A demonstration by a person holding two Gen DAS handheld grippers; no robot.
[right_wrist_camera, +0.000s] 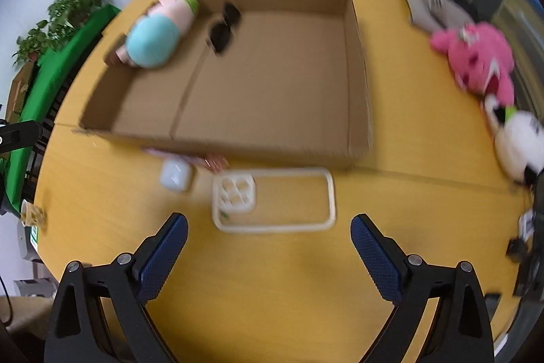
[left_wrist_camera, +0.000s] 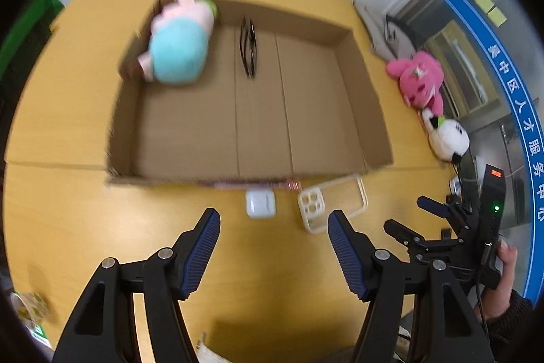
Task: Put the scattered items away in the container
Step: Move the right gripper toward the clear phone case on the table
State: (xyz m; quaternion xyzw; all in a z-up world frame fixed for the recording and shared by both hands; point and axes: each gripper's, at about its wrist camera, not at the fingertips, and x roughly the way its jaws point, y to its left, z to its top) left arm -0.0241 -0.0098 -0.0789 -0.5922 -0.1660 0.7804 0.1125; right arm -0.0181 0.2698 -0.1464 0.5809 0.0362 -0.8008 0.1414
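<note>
An open cardboard box (left_wrist_camera: 357, 84) (right_wrist_camera: 357, 73) lies on the yellow table. Inside it at the far left are a blue and pink plush toy (left_wrist_camera: 180, 46) (right_wrist_camera: 156, 29) and black sunglasses (left_wrist_camera: 248, 46) (right_wrist_camera: 222, 29). In front of the box lie a white earbud case (left_wrist_camera: 260, 203) (right_wrist_camera: 176, 176), a clear phone case (left_wrist_camera: 361, 193) (right_wrist_camera: 328, 199) and a thin pink item (left_wrist_camera: 258, 184) against the box wall. My left gripper (left_wrist_camera: 273, 227) is open and empty, above the table near the earbud case. My right gripper (right_wrist_camera: 268, 230) is open and empty, just short of the phone case; it also shows in the left wrist view (left_wrist_camera: 411, 220).
A pink plush toy (left_wrist_camera: 421, 80) (right_wrist_camera: 479, 56) and a white plush toy (left_wrist_camera: 447, 138) (right_wrist_camera: 520, 142) lie at the table's right edge. Grey papers (left_wrist_camera: 384, 29) lie at the far right corner. A small cup (right_wrist_camera: 32, 213) stands at the left edge. A green bin and a plant (right_wrist_camera: 68, 9) stand beyond it.
</note>
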